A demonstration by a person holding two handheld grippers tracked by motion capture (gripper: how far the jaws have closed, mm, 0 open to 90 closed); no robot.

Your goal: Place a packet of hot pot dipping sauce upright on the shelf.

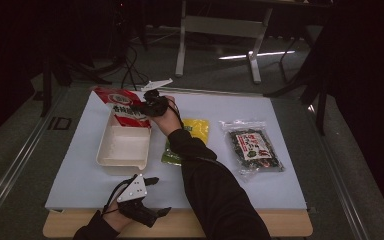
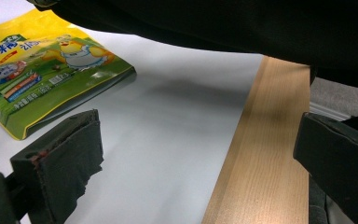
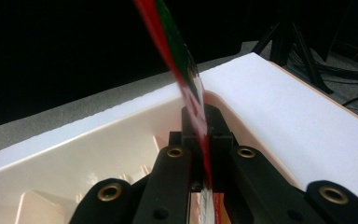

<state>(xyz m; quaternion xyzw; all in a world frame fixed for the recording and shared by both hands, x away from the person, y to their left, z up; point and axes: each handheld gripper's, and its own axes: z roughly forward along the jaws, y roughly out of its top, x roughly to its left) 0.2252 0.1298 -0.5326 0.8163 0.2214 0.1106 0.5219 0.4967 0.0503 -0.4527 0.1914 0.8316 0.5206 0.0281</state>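
A red snack packet [image 1: 121, 106] hangs tilted over the far end of a cream plastic tray [image 1: 111, 150]. My right gripper [image 1: 141, 107] is shut on the packet's right edge. In the right gripper view the jaws [image 3: 200, 123] pinch the thin red and green packet [image 3: 182, 70] edge-on, just above the tray [image 3: 88, 149]. My left gripper [image 1: 159, 196] rests near the table's front edge with its jaws wide open. Between its black pads [image 2: 65, 161] there is only white board and wood.
A yellow-green packet [image 1: 196, 129] [image 2: 42, 70] lies right of the tray, partly under the person's dark sleeve [image 1: 215, 185]. A dark seaweed packet [image 1: 252, 147] lies further right. The white board [image 1: 280, 185] ends at a wooden strip [image 2: 265, 140] along the front.
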